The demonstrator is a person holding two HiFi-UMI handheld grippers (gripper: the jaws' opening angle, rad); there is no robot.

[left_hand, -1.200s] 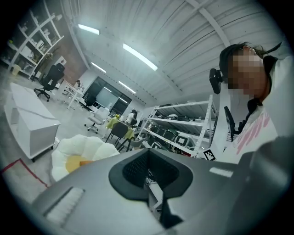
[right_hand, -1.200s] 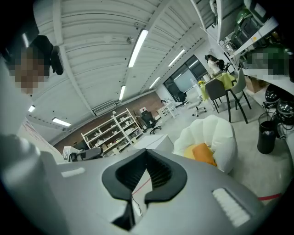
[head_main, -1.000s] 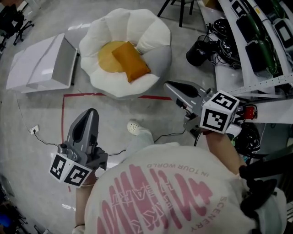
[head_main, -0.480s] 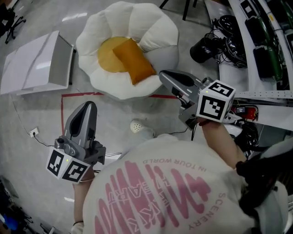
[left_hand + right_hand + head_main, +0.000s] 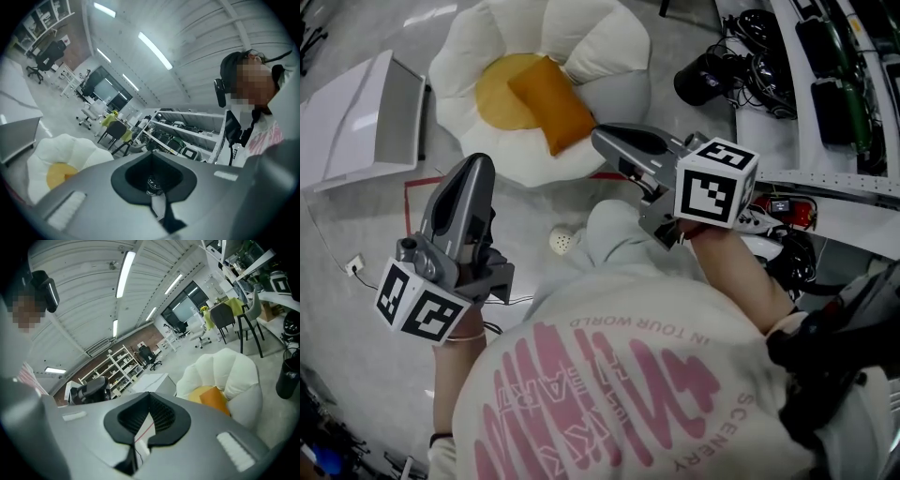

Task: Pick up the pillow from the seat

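An orange pillow (image 5: 551,114) lies tilted on the yellow middle of a white, petal-shaped floor seat (image 5: 609,47). My right gripper (image 5: 605,138) is shut and empty, its tip over the seat's front edge just right of the pillow. My left gripper (image 5: 472,167) is also shut and empty, short of the seat's left front edge. In the right gripper view the pillow (image 5: 216,399) shows past the closed gripper (image 5: 150,393), inside the seat (image 5: 234,371). In the left gripper view the seat (image 5: 70,150) shows at the left, beyond the shut gripper (image 5: 153,154).
A white box (image 5: 347,122) stands left of the seat. Red tape (image 5: 422,183) marks the floor in front of it. Black cables and a dark cylinder (image 5: 698,80) lie at the right beside a white rack (image 5: 834,141). My white shoe (image 5: 565,239) is below the seat.
Both grippers have moved forward toward the seat. The right tip now reaches the seat's front edge; the left has come close to its left front. Both stayed shut.
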